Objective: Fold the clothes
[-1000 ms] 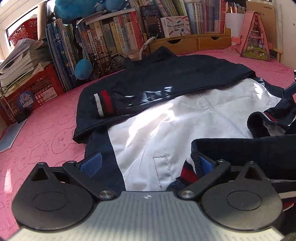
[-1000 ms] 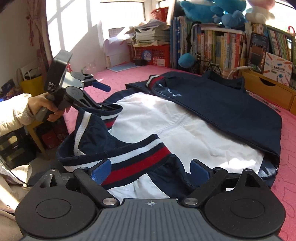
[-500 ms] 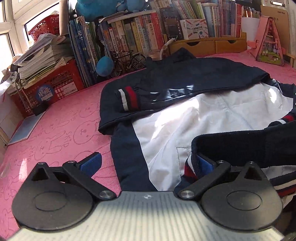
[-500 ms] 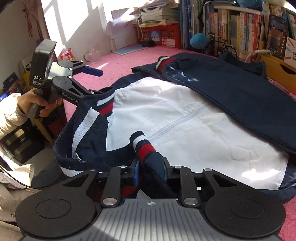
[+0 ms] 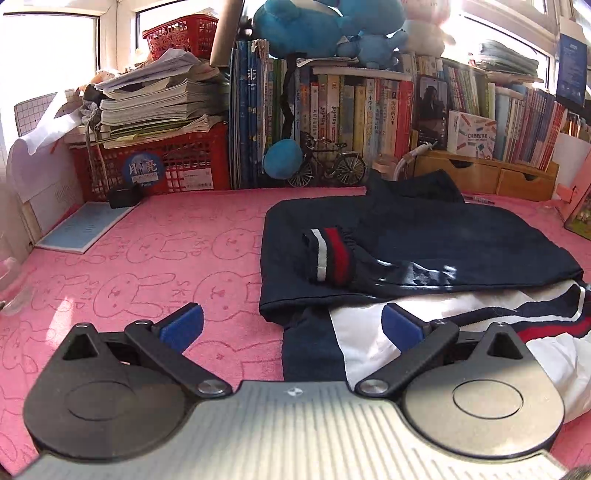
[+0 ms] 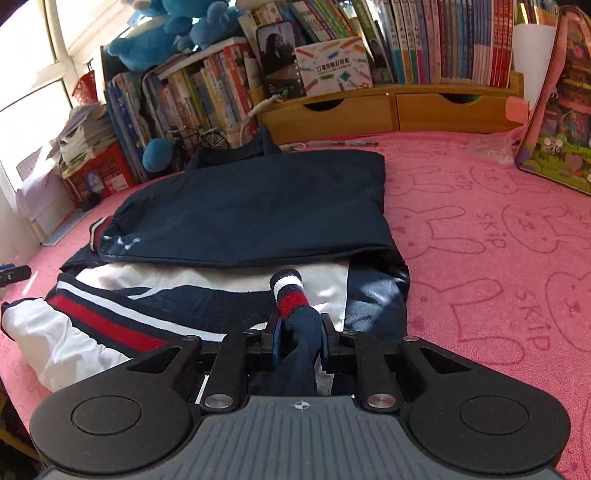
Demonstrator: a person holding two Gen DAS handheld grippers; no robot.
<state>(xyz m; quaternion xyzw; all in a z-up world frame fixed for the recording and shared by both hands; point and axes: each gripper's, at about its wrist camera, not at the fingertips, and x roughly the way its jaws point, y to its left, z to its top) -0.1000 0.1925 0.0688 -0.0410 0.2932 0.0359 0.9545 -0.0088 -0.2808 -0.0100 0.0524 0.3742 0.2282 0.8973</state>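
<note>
The left claw (image 5: 291, 325) is held low over the pink cover (image 5: 147, 266), its blue-padded fingers (image 5: 181, 326) spread wide apart with nothing between them; the right-hand pad lies just above the near corner of the jacket (image 5: 424, 243), while the left-hand pad is seen over bare pink cloth. The right claw (image 6: 300, 341) is pressed together on a dark navy fold of the jacket (image 6: 258, 206), and a striped cuff (image 6: 290, 291) in white, navy and red stands up just beyond the fingertips. The jacket is spread flat on the worktop, with a navy panel folded over the far half, the white lining (image 6: 155, 277) exposed nearer the cameras, and a striped hem band (image 6: 107, 321) laid diagonally across the near left part. A second striped cuff (image 5: 330, 254) is seen resting on the navy panel in the left wrist view. The cover is printed with rabbit outlines. Along the far edge are ranged a row of books (image 5: 351, 110), a red basket (image 5: 155, 162) stacked with papers, a small model bicycle (image 5: 328, 166), wooden drawers (image 6: 388, 110) and blue plush toys (image 5: 314, 26). Sunlight is admitted through windows at the left.
</note>
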